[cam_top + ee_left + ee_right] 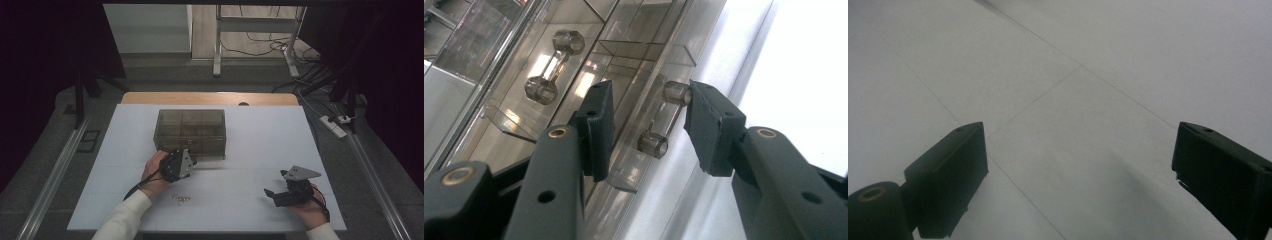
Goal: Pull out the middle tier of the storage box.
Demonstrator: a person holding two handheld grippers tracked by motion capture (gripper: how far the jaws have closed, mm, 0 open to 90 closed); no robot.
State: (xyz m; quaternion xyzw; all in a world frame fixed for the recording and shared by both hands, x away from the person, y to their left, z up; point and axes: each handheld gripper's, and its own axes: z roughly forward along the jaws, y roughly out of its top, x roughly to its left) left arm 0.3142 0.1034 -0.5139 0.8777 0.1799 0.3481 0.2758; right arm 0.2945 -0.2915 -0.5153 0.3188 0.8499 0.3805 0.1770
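High view: smoked clear drawer box (190,131) sits mid-table on white tabletop (250,150), near its far edge. Left gripper (186,159) is held at box's front face, lower-left corner; hand (152,175) behind it, white sleeve (122,215) below. Small heap of pale bits (181,198) lies on the top, nearer the person than the box, just right of left wrist. Right gripper (272,194) is well right of box, low over bare top, grey plate (300,173) on it.

Left gripper view: left gripper (649,122), jaws part-spread, straddle a drawer handle (663,119) on box front: a clear bar on two round posts. Right-hand pad touches upper post's end; left-hand pad stands clear of it. No firm pinch yet, by the look. A second handle (555,67) sits on the drawer beyond.

Right gripper view: right gripper (1078,170), jaws spread wide, nothing between; bare white top w/ faint seam lines.

Step in hand, as judged: gripping handle to pull drawer. Do well: centre bar btw pads, close squarely, pull straight out from box front, no twist; right gripper could steady box if it slides.

View diffs: handle detail and pad contact come from left gripper view; heap and layout from high view.
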